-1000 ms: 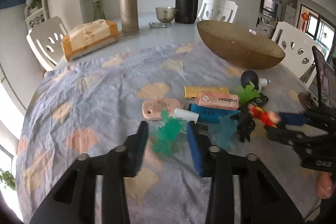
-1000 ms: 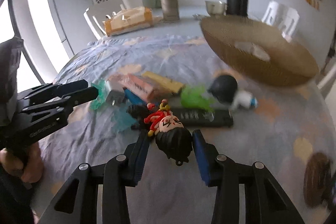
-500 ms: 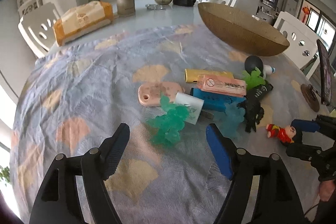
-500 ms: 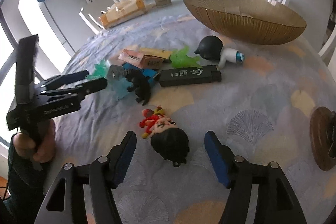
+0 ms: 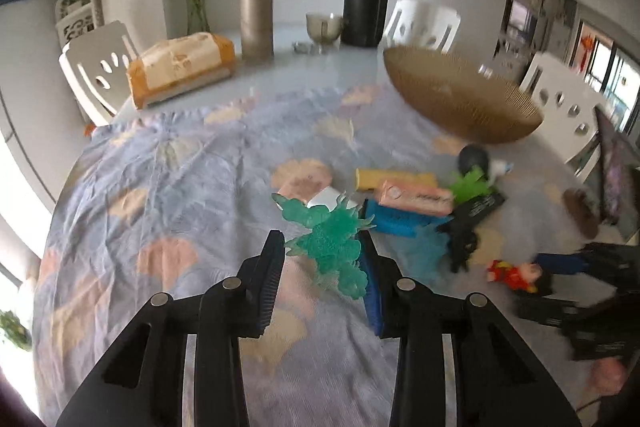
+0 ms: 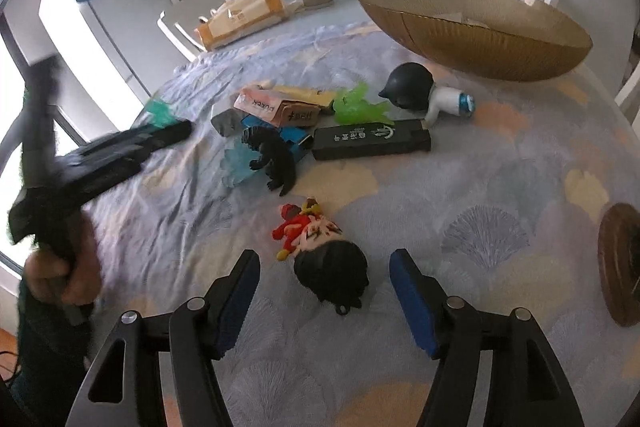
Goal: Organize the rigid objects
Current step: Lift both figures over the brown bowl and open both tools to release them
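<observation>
Moved: left gripper (image 5: 322, 263) jaws just closed in from wide; teal dragon figure (image 5: 330, 241) now sits between them, seemingly pinched.
Left grip: narrow, pads against the teal toy, likely for carrying to the gold bowl (image 5: 460, 97).
Right gripper (image 6: 320, 285): jaws spread, not touching the black-haired doll (image 6: 320, 247) lying between them on the cloth (image 6: 480, 187).
Why: doll set apart from the pile, probably sorted.
Pile: black box (image 6: 372, 139), black dinosaur (image 6: 274, 157), pink box (image 6: 258, 103) remain clustered near the bowl.
</observation>
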`<move>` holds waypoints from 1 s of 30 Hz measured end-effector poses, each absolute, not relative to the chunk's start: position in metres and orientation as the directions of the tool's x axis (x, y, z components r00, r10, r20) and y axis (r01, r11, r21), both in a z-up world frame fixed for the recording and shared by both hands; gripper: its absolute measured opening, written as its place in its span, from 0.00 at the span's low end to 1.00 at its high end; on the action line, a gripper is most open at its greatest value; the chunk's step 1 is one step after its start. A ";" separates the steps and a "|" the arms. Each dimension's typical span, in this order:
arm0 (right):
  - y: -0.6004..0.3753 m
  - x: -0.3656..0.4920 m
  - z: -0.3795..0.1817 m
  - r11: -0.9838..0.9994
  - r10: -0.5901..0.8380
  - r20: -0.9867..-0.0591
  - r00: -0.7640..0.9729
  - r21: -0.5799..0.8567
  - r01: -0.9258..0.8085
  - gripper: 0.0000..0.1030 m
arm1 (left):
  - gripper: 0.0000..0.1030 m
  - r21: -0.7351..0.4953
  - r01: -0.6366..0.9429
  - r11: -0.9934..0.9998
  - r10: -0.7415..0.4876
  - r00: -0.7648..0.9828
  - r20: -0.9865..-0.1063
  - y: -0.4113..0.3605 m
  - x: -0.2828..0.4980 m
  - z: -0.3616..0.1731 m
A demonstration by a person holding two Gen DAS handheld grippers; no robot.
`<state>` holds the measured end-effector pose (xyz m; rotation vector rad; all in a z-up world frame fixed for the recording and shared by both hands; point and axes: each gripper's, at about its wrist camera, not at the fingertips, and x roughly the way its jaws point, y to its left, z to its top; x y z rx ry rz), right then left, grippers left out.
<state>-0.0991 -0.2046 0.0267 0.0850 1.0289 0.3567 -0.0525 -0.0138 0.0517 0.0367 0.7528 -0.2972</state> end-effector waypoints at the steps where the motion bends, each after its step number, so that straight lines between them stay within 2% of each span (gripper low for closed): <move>1: -0.198 -0.097 0.026 0.950 0.289 -0.830 0.477 0.186 -0.253 0.56 | 0.32 -0.084 0.281 0.956 -0.264 0.696 -0.668 -0.012 -0.056 0.056; 2: -0.192 -0.098 0.025 0.954 0.261 -0.834 0.485 0.146 -0.262 0.40 | 0.32 -0.093 0.285 0.954 -0.273 0.700 -0.660 -0.011 -0.059 0.059; 3: -0.183 -0.100 0.025 0.957 0.217 -0.840 0.497 0.084 -0.277 0.34 | 0.32 -0.099 0.288 0.952 -0.281 0.703 -0.653 -0.010 -0.062 0.062; 4: -0.178 -0.104 0.025 0.955 0.206 -0.841 0.500 0.062 -0.289 0.31 | 0.32 -0.099 0.291 0.952 -0.284 0.709 -0.646 -0.010 -0.065 0.067; 8: -0.183 -0.117 0.042 0.931 0.322 -0.799 0.507 0.170 -0.323 0.31 | 0.32 -0.090 0.314 0.945 -0.301 0.732 -0.611 -0.018 -0.071 0.086; 9: -0.188 -0.118 0.052 0.931 0.333 -0.783 0.526 0.183 -0.317 0.31 | 0.30 -0.093 0.326 0.941 -0.314 0.735 -0.600 -0.022 -0.069 0.092; 10: -0.199 -0.119 0.069 0.933 0.339 -0.755 0.561 0.192 -0.304 0.31 | 0.24 -0.098 0.341 0.935 -0.332 0.741 -0.584 -0.027 -0.068 0.101; 11: -0.208 -0.118 0.083 0.937 0.336 -0.732 0.593 0.194 -0.292 0.31 | 0.23 -0.103 0.357 0.929 -0.350 0.746 -0.566 -0.034 -0.064 0.112; 16: -0.270 -0.098 0.158 0.978 0.200 -0.616 0.762 0.172 -0.118 0.31 | 0.23 -0.125 0.435 0.892 -0.439 0.764 -0.472 -0.077 -0.033 0.166; 18: -0.286 -0.082 0.171 0.984 0.139 -0.609 0.781 0.171 -0.043 0.31 | 0.23 -0.119 0.452 0.884 -0.452 0.764 -0.459 -0.095 -0.018 0.175; 23: -0.315 -0.031 0.165 0.965 0.121 -0.658 0.744 0.254 0.068 0.31 | 0.23 -0.127 0.481 0.868 -0.473 0.719 -0.509 -0.128 0.026 0.168; 26: -0.316 -0.012 0.145 0.957 0.138 -0.693 0.708 0.276 0.084 0.31 | 0.24 -0.095 0.482 0.871 -0.451 0.710 -0.541 -0.123 0.023 0.154; 28: -0.312 -0.007 0.136 0.962 0.144 -0.702 0.698 0.266 0.069 0.31 | 0.38 -0.076 0.487 0.870 -0.436 0.687 -0.581 -0.110 0.013 0.142; 30: -0.309 -0.002 0.130 0.964 0.142 -0.708 0.692 0.257 0.065 0.31 | 0.38 -0.056 0.473 0.879 -0.410 0.690 -0.596 -0.096 0.003 0.133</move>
